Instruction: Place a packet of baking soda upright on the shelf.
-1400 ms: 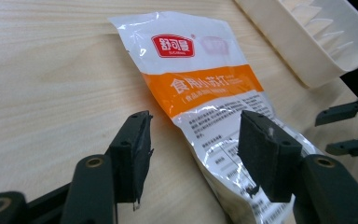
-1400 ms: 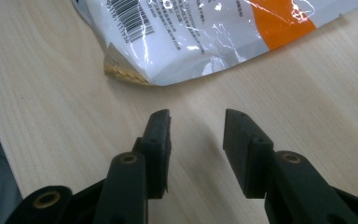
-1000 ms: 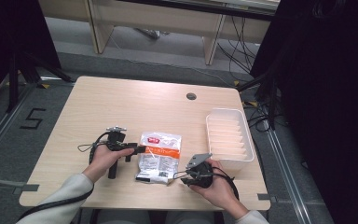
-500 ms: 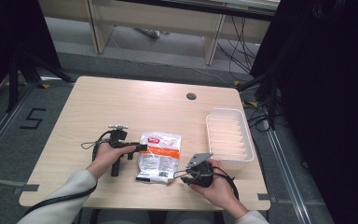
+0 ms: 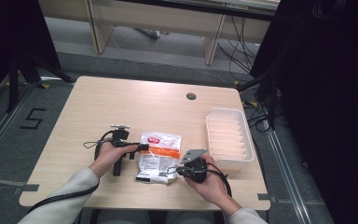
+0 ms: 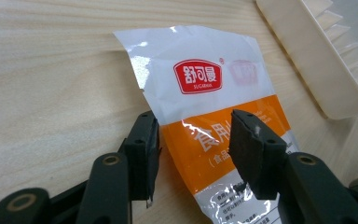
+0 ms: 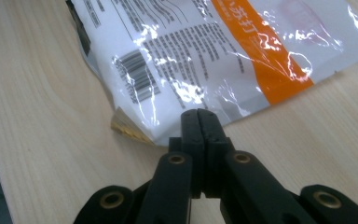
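A white and orange snack packet with a red logo lies flat near the table's front edge. My left gripper reaches it from the left. In the left gripper view the packet lies under the open left gripper, whose jaws straddle the orange band without touching it. My right gripper sits at the packet's lower right. In the right gripper view the gripper is shut, its tip over the edge of the packet by the barcode. No film shows between the jaws.
A white ribbed tray stands to the right of the packet, close to the right hand. A round cable hole sits at the table's back. The table's front edge runs just below both hands.
My left gripper has slid right, up to the packet's left edge. The right gripper and the packet have stayed in place.
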Demonstrator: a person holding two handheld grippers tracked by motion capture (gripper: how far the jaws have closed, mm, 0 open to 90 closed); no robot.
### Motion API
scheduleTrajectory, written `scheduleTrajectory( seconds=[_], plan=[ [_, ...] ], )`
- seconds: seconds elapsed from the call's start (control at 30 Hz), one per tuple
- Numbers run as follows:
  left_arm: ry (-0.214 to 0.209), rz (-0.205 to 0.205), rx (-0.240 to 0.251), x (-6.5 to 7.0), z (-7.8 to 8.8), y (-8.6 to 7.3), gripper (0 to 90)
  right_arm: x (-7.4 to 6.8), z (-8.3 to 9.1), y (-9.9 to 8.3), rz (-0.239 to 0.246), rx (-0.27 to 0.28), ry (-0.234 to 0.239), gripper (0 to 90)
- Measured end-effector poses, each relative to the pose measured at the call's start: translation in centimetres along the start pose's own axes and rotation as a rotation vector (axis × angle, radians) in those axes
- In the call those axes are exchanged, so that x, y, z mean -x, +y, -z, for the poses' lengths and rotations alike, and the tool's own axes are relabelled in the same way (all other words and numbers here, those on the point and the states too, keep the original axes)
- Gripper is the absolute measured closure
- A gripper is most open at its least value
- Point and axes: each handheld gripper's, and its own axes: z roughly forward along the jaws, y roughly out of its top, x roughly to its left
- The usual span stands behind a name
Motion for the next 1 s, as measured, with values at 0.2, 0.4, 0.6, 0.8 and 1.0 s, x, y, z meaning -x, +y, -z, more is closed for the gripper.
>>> scheduleTrajectory(
  seconds=[0.2,0.4,0.6,0.8,1.0],
  plan=[
    [0.01,-0.004,0.001,0.1,-0.1,0.0,54.0,-0.9,-0.4,0.5,0.021,0.039,0.013,90.0],
    [0.008,-0.008,0.008,0.2,-0.2,-0.1,55.7,-1.3,-1.3,0.7,0.036,0.023,0.019,90.0],
    [0.001,-0.01,0.011,0.1,-0.2,-0.1,57.8,-1.3,-1.6,1.1,0.069,-0.003,0.007,90.0],
    [0.005,-0.018,0.008,0.0,-0.2,-0.1,58.4,-1.0,-0.6,2.0,0.05,0.054,0.032,90.0],
    [-0.001,-0.013,0.013,0.1,-0.3,-0.1,58.8,-1.5,-1.7,1.7,0.073,0.004,0.046,90.0]
  ],
)
